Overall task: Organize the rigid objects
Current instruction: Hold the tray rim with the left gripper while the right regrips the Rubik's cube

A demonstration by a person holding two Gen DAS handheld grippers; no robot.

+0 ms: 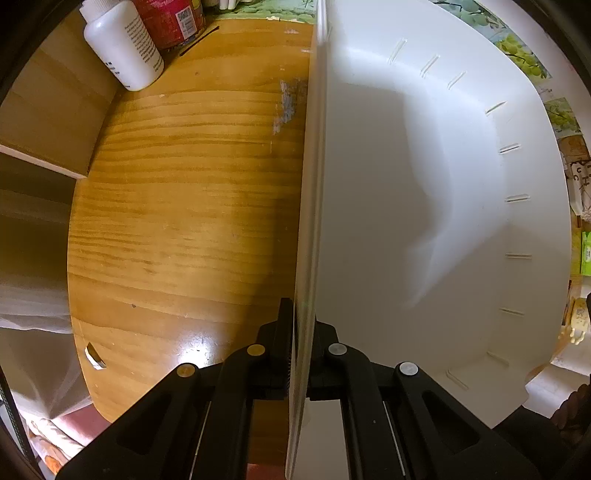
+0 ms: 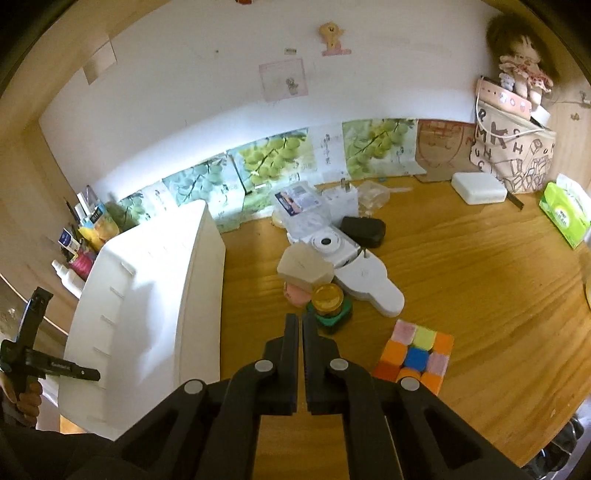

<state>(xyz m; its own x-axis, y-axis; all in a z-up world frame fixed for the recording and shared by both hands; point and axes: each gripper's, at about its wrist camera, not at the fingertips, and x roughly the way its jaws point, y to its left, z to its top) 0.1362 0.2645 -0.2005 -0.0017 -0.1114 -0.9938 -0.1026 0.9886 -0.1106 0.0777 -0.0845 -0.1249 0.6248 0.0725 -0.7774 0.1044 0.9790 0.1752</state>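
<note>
My left gripper (image 1: 301,328) is shut on the rim of a large white plastic bin (image 1: 424,206), whose empty inside fills the right half of the left wrist view. The bin (image 2: 147,295) also shows in the right wrist view, at the left of the wooden table (image 2: 480,295). My right gripper (image 2: 300,319) is shut and empty above the table. Just ahead of it lie a yellow-lidded jar (image 2: 327,299), a green item under the jar, a pink round object (image 2: 295,293), a beige hexagonal box (image 2: 304,267), a white camera (image 2: 330,243) and a colourful puzzle cube (image 2: 415,352).
A white bottle (image 1: 122,51) and a red container (image 1: 168,20) stand at the table's far left corner. A black case (image 2: 364,229), clear boxes (image 2: 303,210), a white foam block (image 2: 478,187), a green tissue pack (image 2: 563,214) and a lettered bag with a doll (image 2: 517,147) sit toward the wall.
</note>
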